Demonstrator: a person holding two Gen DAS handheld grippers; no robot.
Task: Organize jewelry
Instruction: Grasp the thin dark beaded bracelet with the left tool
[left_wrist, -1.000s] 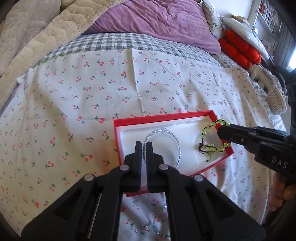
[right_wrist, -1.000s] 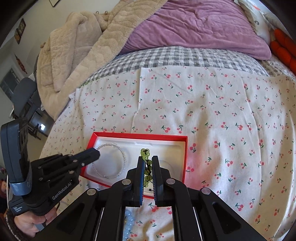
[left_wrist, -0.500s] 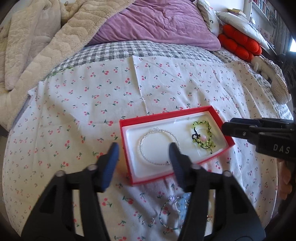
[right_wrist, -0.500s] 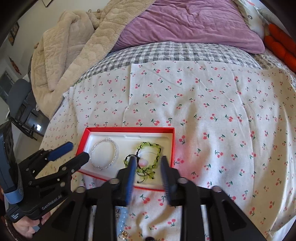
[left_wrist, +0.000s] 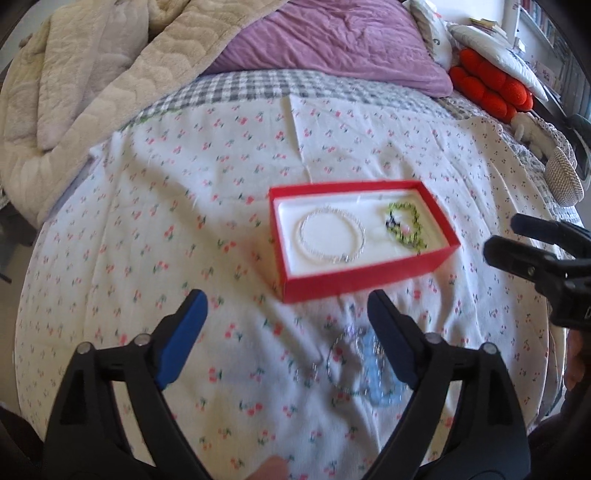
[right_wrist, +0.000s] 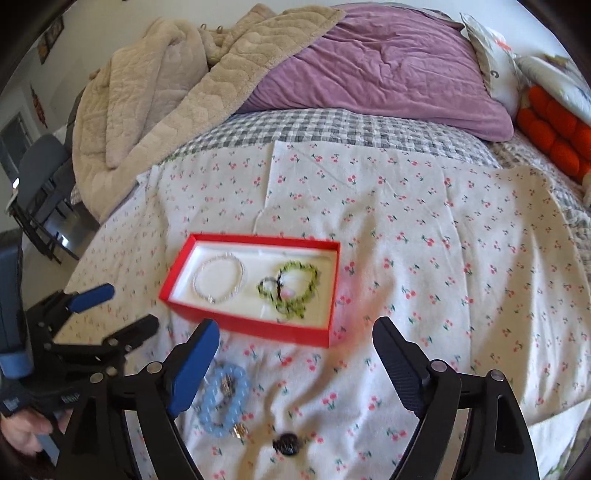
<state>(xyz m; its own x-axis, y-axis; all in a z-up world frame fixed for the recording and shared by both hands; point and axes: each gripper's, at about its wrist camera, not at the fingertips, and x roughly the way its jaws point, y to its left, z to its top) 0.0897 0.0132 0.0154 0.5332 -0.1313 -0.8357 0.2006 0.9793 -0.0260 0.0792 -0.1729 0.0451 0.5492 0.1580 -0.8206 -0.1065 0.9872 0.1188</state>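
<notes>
A red box (left_wrist: 351, 280) (right_wrist: 243, 326) with a white lining lies on the cherry-print cloth. Inside it lie a silver bracelet (left_wrist: 330, 240) (right_wrist: 218, 277) on the left and a green beaded bracelet (left_wrist: 406, 228) (right_wrist: 291, 288) on the right. A light blue beaded bracelet (right_wrist: 223, 398) (left_wrist: 378, 387) and a thin chain (left_wrist: 341, 363) lie on the cloth in front of the box. A dark round piece (right_wrist: 288, 443) lies nearer still. My left gripper (left_wrist: 286, 314) (right_wrist: 122, 310) is open and empty. My right gripper (right_wrist: 295, 339) (left_wrist: 513, 236) is open and empty, behind the box's near edge.
A beige blanket (right_wrist: 166, 92) and a purple duvet (right_wrist: 388, 70) are heaped at the far end of the bed. Red cushions (left_wrist: 491, 88) and a woven basket (left_wrist: 563, 181) sit at the far right. A dark chair (right_wrist: 37, 192) stands off the bed's left side.
Both grippers have opened and drawn back from the box. The green bracelet was let go and now lies inside the box beside the silver one.
</notes>
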